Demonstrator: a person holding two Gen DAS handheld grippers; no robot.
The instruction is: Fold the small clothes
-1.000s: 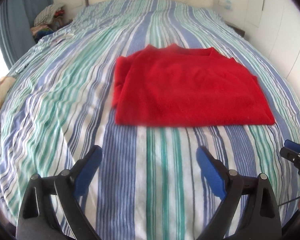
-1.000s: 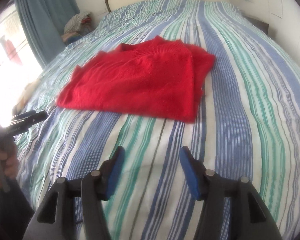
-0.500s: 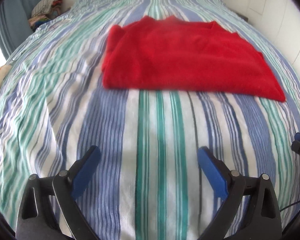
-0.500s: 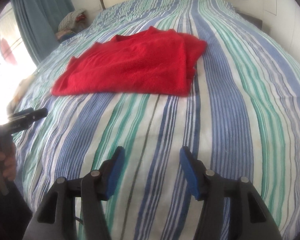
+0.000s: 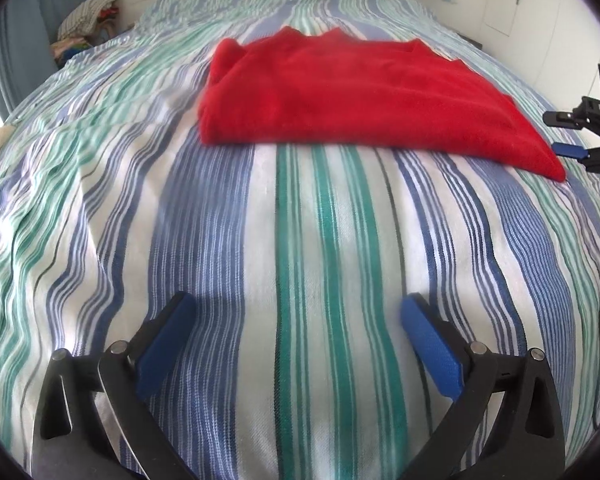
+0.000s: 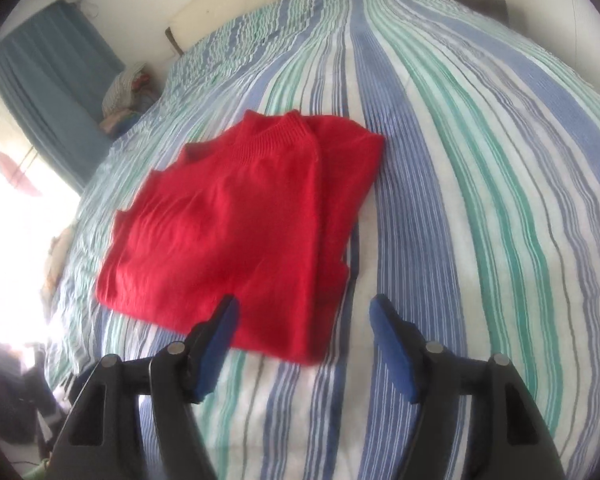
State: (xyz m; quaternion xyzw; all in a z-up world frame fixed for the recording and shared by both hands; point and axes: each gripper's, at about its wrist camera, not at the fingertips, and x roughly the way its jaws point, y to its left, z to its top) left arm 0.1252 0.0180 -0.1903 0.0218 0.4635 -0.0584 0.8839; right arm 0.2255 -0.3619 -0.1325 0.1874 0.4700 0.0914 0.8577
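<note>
Hand-held gripper on my right (image 6: 302, 322) is opening over the near hem of the red sweater (image 6: 236, 232), nothing pinched yet; my left one (image 5: 296, 322) spreads empty above the striped bed (image 5: 300, 264). Sweater lies part-folded mid-bed — I risk catching one layer only, or bedcover too, dragging the fold askew.

A: What can't be made out?
B: The red sweater (image 5: 340, 96) is smeared by motion blur, its knit unreadable.
A: Anything cropped?
B: The right hand-held gripper (image 5: 572, 136) is cut off by the frame's edge.
</note>
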